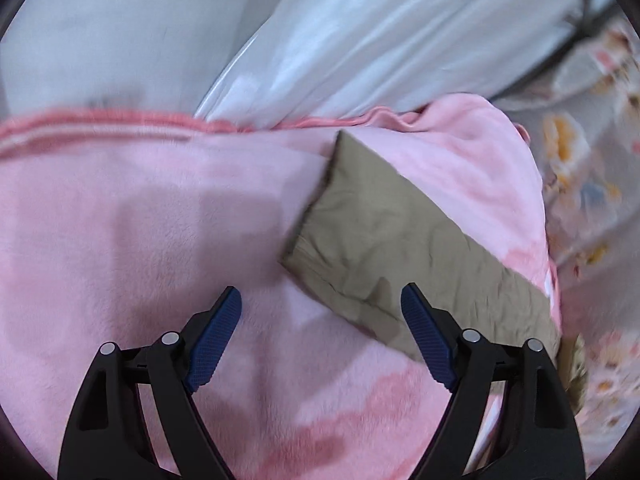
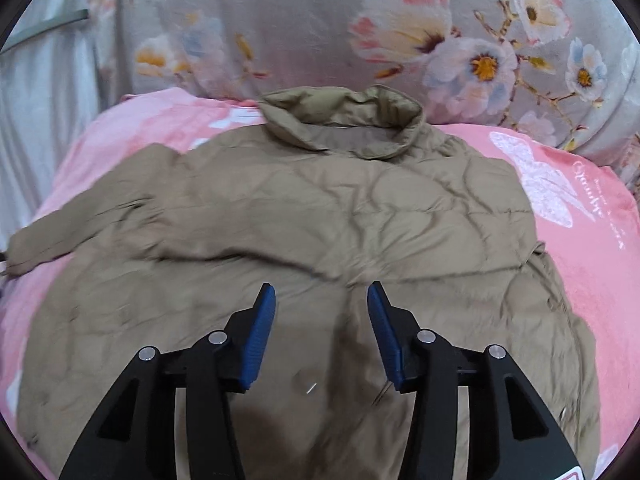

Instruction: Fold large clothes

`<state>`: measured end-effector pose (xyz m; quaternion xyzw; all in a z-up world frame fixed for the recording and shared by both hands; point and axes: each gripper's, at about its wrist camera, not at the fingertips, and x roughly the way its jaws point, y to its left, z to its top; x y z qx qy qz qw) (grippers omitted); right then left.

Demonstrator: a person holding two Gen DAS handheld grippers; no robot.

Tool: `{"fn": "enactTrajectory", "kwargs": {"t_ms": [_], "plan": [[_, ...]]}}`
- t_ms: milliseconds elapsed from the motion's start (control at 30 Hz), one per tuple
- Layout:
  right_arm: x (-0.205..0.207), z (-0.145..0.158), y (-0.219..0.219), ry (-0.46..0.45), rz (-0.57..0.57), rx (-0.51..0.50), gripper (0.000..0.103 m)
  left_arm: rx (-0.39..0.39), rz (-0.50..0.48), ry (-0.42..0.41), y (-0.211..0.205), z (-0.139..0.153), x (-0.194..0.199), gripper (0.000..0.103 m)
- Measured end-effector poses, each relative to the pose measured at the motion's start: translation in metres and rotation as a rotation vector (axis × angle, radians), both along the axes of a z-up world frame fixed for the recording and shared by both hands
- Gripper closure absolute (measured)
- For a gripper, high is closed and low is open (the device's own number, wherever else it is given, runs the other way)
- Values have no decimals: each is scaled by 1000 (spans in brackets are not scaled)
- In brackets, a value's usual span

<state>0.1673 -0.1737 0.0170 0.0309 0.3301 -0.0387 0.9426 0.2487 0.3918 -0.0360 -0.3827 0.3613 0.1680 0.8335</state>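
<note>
A pink blanket (image 2: 580, 264) covers the bed, with a grey floral quilt (image 2: 304, 28) bunched behind it. A khaki quilted jacket (image 2: 320, 208) lies spread flat on the blanket, collar (image 2: 344, 120) away from the right camera, one sleeve (image 1: 384, 236) stretched out sideways. The right gripper (image 2: 321, 300) hangs over the jacket's lower half, jaws spread and empty. The left gripper (image 1: 321, 304) hangs near the sleeve's cuff, jaws wide apart, pinching nothing.

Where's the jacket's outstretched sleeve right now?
In the left wrist view the sleeve lies on the pink blanket, its cuff ahead of the open left gripper, right of centre.
</note>
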Motion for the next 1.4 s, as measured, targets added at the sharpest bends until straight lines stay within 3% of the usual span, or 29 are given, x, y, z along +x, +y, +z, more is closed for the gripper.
{"fn": "enactTrajectory", "kwargs": {"t_ms": [33, 133, 200, 300, 400, 500, 667, 800, 933, 1067, 1133, 1267, 1400], "plan": [[-6, -1, 4, 1, 10, 9, 55, 8, 5, -6, 0, 0, 1, 27], [-26, -6, 10, 6, 3, 42, 55, 38, -37, -11, -12, 5, 13, 46], [-39, -11, 13, 5, -3, 66, 55, 51, -59, 2, -18, 5, 20, 65], [-52, -19, 18, 5, -7, 61, 55, 173, -91, 16, -42, 20, 30, 80], [-59, -26, 27, 0, 0, 19, 54, 280, -110, -56, -65, 49, 23, 95], [-61, -29, 32, -1, -1, -7, 52, 322, -164, -145, -95, 85, 20, 98], [-60, -31, 24, 5, -5, 37, 46, 350, -306, -285, -162, 144, 15, 99], [-61, -32, 19, 4, 0, 72, 45, 316, -478, -342, -226, 167, 14, 99], [-60, -33, 16, 9, 3, 101, 45, 279, -645, -347, -295, 156, 7, 99], [-60, -35, 6, 8, -4, 163, 45, 257, -787, -304, -356, 125, -3, 97], [-61, -35, 1, 9, -7, 188, 45, 192, -843, -257, -375, 98, -3, 89], [-59, -30, -5, 17, 3, 218, 44, 117, -856, -210, -384, 65, -9, 38], [-42, -11, -15, 9, 49, 311, 43, 97, -798, -257, -361, 63, -25, 32]]}}
